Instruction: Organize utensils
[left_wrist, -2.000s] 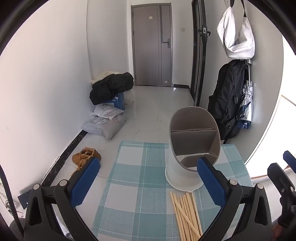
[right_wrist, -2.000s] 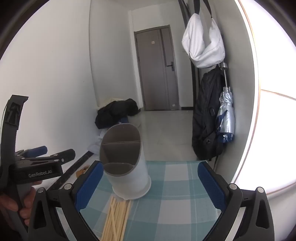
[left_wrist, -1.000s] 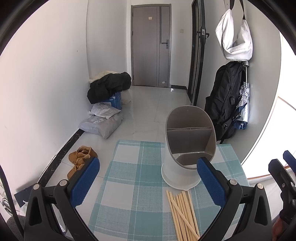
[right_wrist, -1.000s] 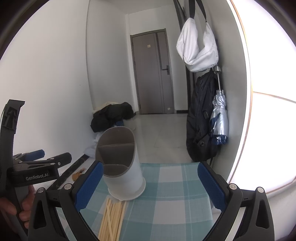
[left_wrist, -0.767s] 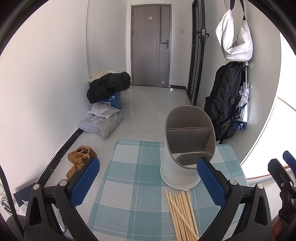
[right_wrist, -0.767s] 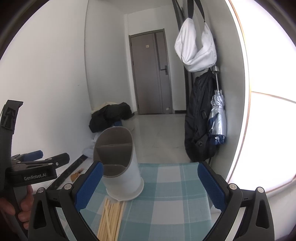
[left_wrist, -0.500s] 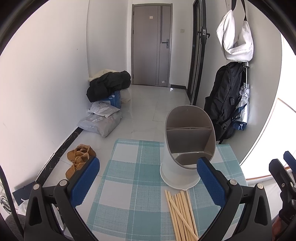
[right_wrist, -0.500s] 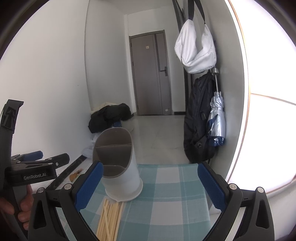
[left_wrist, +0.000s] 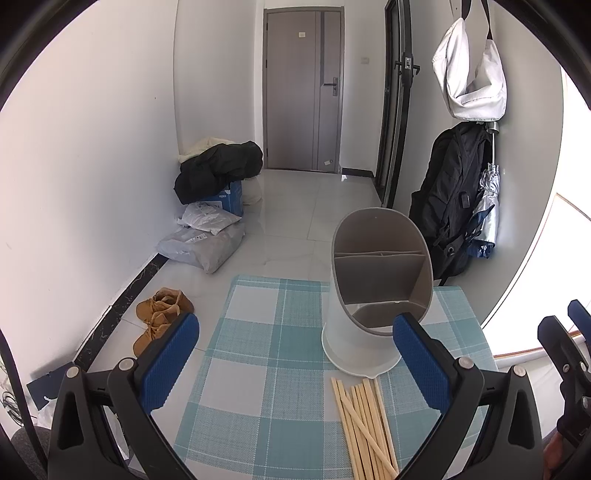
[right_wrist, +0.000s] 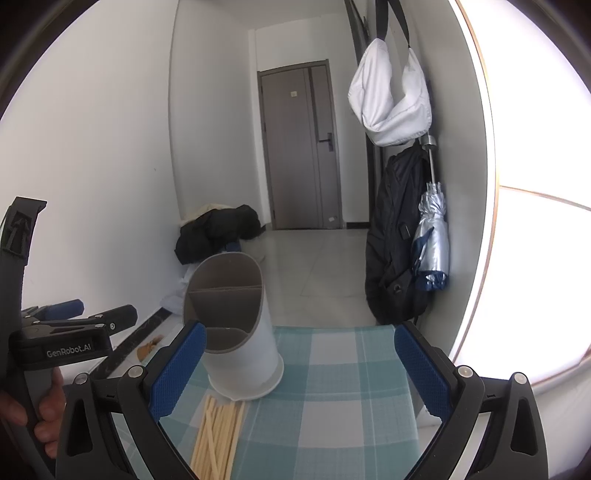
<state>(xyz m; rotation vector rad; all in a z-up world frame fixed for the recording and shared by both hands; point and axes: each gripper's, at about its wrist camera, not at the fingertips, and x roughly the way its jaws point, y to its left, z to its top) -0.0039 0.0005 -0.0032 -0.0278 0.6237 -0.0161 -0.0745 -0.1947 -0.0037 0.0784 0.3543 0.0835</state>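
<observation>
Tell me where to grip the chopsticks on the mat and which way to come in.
Take the chopsticks near mid-length, coming down from above with the fingers closing across the bundle. They lie flat on the checked mat, running toward the utensil holder, so a side approach probably finds no gap beneath.

The tabletop (left_wrist: 255, 373) is covered in a teal-and-white checked pattern. A white utensil holder (left_wrist: 369, 314) with a grey divided inside stands upright on it toward the far right side. Just in front of the holder's base lies a loose bundle of pale wooden chopsticks (left_wrist: 365, 424), roughly parallel, one crossing over the others at a slant.
</observation>
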